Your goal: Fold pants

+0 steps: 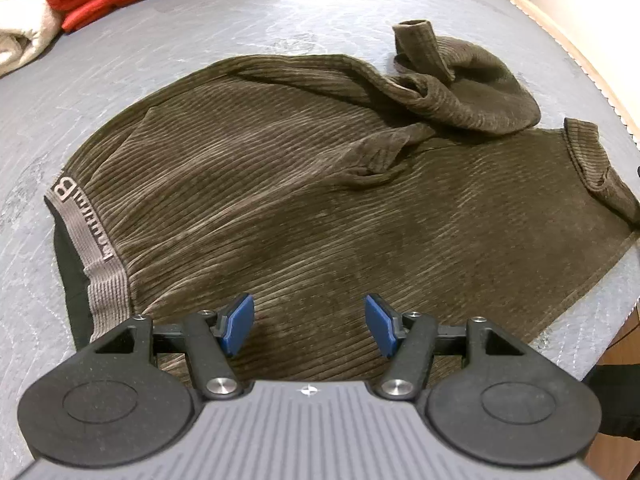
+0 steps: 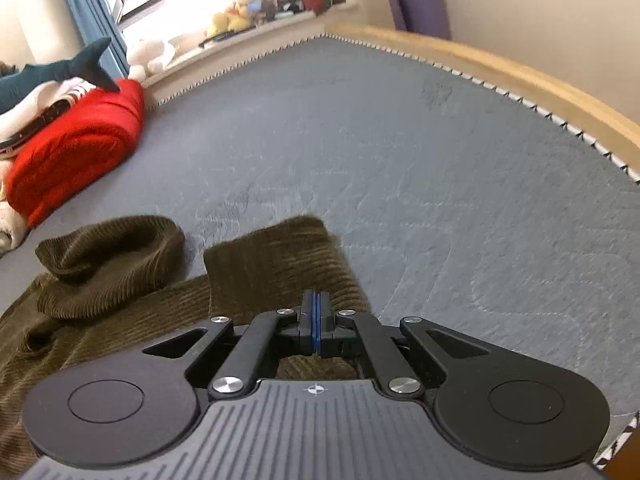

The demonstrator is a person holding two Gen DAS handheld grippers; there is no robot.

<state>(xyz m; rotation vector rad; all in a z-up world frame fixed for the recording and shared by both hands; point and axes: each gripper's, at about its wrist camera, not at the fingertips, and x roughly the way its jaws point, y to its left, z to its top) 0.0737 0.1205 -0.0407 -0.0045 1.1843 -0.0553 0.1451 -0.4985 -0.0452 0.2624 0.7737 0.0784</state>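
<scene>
Brown corduroy pants (image 1: 304,168) spread flat on the grey mattress (image 1: 240,24), directly below and ahead of the left tool (image 1: 310,326). Left tool's blue pads (image 1: 240,322) spread wide apart, hovering over the cloth with nothing pinched between them. Grey lettered waistband (image 1: 94,248) off to that tool's left; one leg bunched and folded back ahead and to its right, cuff standing up at the far end. Right tool (image 2: 316,326) pressed fully together, blue pads (image 2: 316,322) meeting face to face; no fabric seen between them, the flat leg end of the pants (image 2: 276,264) lying just beneath and ahead. Bunched leg heaped to the right tool's left. Red folded blanket (image 2: 76,148) far off to the left of both tools, cream fabric (image 1: 24,28) beside it, a plush shark (image 2: 48,72) resting on top. Wooden bed frame (image 2: 500,64) curving along the far right edge of the mattress, soft toys (image 2: 244,8) lined on the window ledge beyond.
</scene>
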